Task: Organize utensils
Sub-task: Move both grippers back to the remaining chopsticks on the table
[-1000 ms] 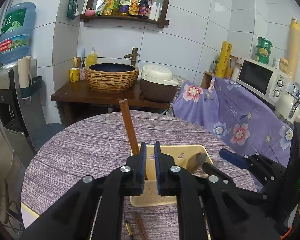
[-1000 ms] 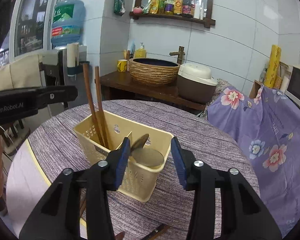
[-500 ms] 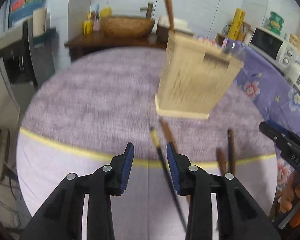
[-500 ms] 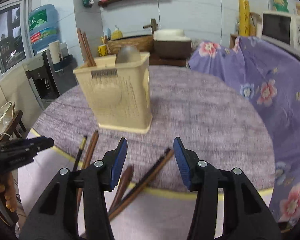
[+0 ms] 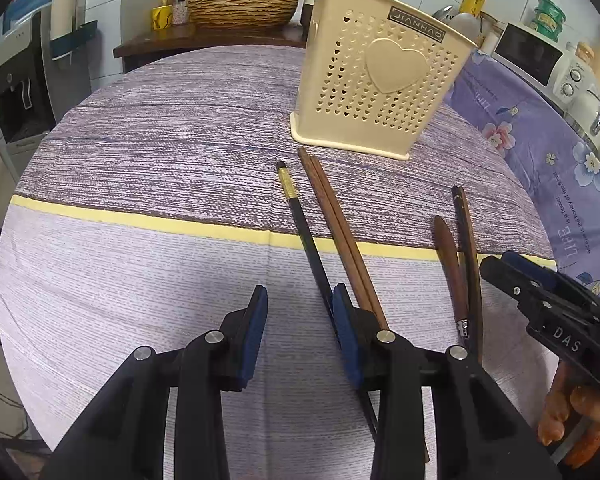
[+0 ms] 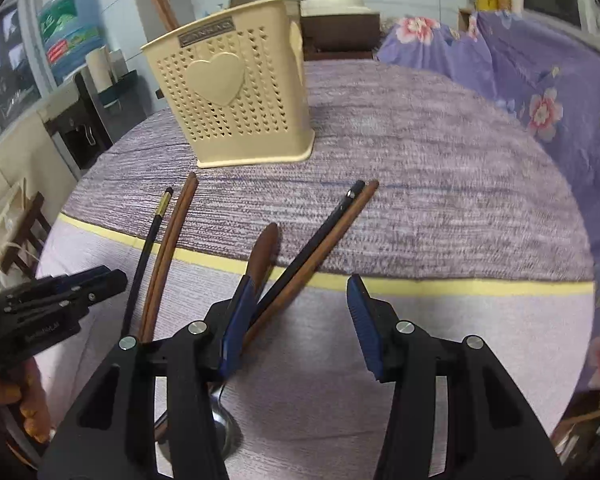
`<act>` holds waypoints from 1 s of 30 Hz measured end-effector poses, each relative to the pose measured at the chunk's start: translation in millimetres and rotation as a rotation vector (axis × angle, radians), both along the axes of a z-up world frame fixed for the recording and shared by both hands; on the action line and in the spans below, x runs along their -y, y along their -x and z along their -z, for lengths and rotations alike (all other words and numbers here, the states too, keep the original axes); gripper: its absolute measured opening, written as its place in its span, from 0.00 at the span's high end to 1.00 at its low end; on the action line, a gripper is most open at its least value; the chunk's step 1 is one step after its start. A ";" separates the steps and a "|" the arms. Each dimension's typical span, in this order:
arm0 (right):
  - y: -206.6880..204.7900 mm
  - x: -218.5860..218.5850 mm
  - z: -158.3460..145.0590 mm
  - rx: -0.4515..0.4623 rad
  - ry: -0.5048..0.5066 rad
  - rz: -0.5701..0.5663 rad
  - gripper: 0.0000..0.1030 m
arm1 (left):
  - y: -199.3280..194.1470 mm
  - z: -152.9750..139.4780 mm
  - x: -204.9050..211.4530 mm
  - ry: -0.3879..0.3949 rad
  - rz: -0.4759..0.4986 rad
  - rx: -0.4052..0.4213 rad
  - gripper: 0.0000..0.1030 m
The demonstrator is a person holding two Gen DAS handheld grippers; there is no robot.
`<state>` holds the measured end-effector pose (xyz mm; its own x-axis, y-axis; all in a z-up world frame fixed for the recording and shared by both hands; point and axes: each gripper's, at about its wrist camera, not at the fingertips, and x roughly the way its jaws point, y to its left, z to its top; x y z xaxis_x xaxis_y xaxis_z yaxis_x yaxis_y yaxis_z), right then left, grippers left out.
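While chopsticks lie loose — both tongs gape.

Cloth left of chopsticks open; holder blocks behind.

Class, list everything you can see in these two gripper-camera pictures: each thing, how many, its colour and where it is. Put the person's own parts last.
utensil holder: one, cream, heart-perforated, upright on the table's far part, chopsticks and a spoon inside
tablecloth: one, purple with a yellow stripe, covering the round table
brown chopsticks: one pair, lying before the holder
black chopstick: one, gold-banded, left of that pair
black and brown chopsticks: two, side by side, further right
wooden-handled spoon: one, brown, between the groups
left gripper: black, blue pads, open
right gripper: black, blue pads, open
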<state>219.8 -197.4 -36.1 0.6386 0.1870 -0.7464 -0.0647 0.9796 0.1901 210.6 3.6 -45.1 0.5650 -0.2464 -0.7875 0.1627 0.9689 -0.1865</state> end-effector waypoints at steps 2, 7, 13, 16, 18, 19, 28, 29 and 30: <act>-2.1 4.6 4.4 -0.019 -0.019 0.021 0.53 | -0.3 2.7 2.3 -0.008 -0.001 -0.002 0.67; -5.3 9.4 9.7 -0.038 -0.033 0.075 0.53 | -0.9 3.2 3.3 -0.017 -0.008 0.003 0.67; -11.3 7.8 8.6 -0.051 0.002 0.087 0.53 | -2.6 2.4 8.7 -0.030 -0.003 0.011 0.67; -12.9 10.8 10.4 -0.078 0.046 0.105 0.54 | -1.7 1.8 6.8 -0.029 -0.003 0.011 0.66; -12.2 19.3 8.9 -0.080 -0.008 0.120 0.55 | -1.9 0.8 4.7 -0.031 -0.012 0.015 0.67; -12.7 22.4 7.4 -0.078 -0.048 0.117 0.55 | -2.6 0.6 3.5 -0.029 -0.016 0.014 0.66; -26.2 12.1 8.4 -0.092 -0.042 0.128 0.55 | -3.2 -1.0 7.6 -0.026 -0.011 0.017 0.67; -28.4 13.2 8.4 -0.099 -0.049 0.131 0.55 | -3.2 -0.2 7.5 -0.028 -0.010 0.016 0.67; -31.1 12.1 7.8 -0.103 -0.024 0.138 0.55 | -3.7 0.5 7.5 -0.028 -0.012 0.014 0.67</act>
<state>250.9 -209.5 -43.9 0.5800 0.1215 -0.8055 0.0915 0.9728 0.2126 214.3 -3.9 -45.6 0.5784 -0.2174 -0.7863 0.1536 0.9756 -0.1567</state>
